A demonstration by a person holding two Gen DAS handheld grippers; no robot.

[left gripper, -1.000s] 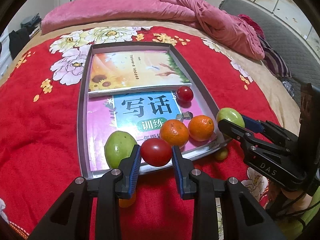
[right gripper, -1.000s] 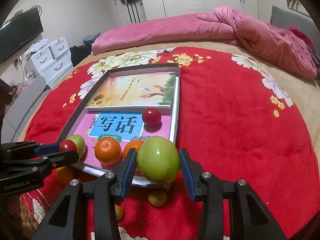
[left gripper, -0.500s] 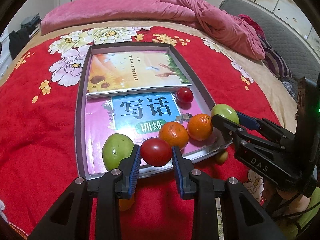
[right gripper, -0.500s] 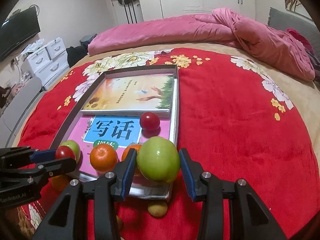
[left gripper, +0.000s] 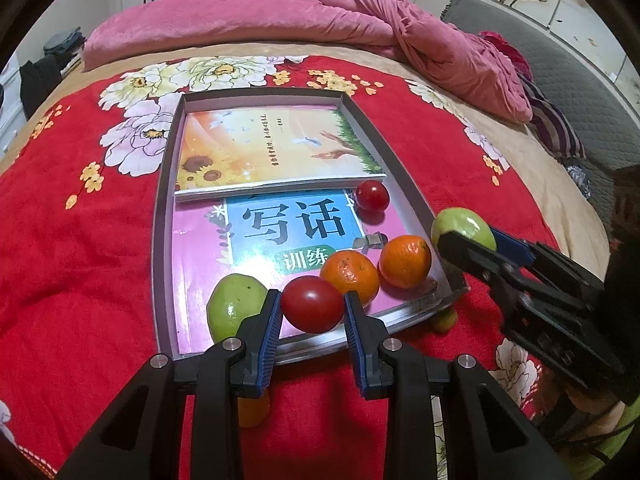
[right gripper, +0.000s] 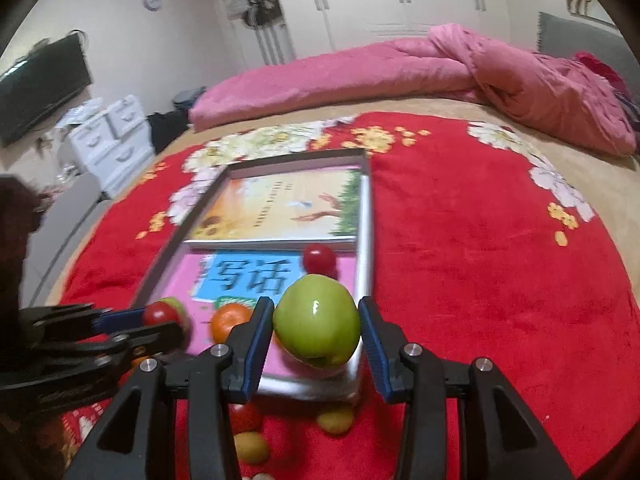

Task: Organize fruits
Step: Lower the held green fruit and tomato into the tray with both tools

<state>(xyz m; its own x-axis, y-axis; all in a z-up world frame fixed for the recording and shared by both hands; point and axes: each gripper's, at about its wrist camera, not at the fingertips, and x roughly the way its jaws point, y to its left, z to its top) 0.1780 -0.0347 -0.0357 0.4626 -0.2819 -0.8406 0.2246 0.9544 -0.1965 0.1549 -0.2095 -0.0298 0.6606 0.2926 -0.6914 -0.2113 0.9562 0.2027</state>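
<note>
Red tomato [left gripper: 313, 309] and green apple [right gripper: 317, 321] sit tight in our jaws over the tray [left gripper: 162, 216]; next we set them down gently.

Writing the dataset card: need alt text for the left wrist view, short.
The left gripper clamps a red tomato over the near edge of a grey tray on a red floral bedspread. In the tray lie two books, a green fruit, two oranges and a second tomato; at right, the right gripper holds a green apple.
</note>
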